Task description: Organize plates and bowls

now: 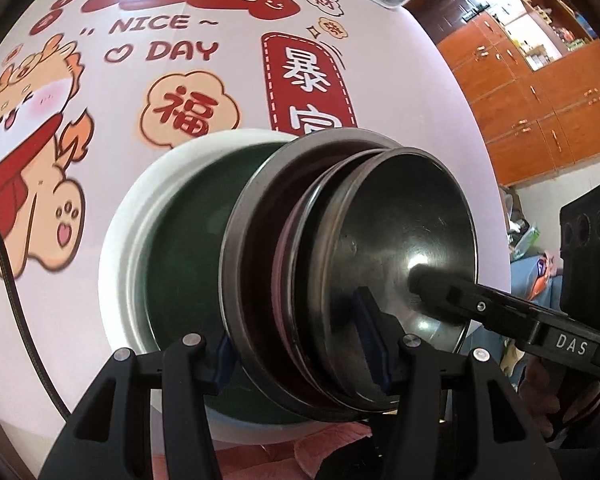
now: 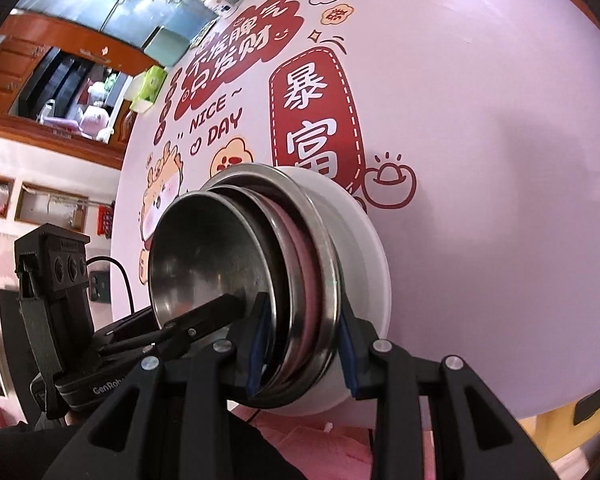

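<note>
Left wrist view: left gripper has its jaws part open and clamped across the rims of the nested stack, blue pads on either side. Stack sits mid-frame, tipped on edge over the table: small steel bowl innermost, larger steel bowl around it, a pinkish dish between them, white bowl with green inside at the back. Right gripper comes in from lower right, one finger inside the small bowl. Right wrist view: right gripper has narrower jaws, closed over the steel rims; white bowl seems to lie outside the right pad, though I can't tell for sure. Left gripper reaches in from lower left. Both grippers are on the stack; the stacking axis runs roughly level across frame, so it needs tipping back flat. Stack's bottom edge is hidden behind the fingers, so table contact is unclear.
</note>
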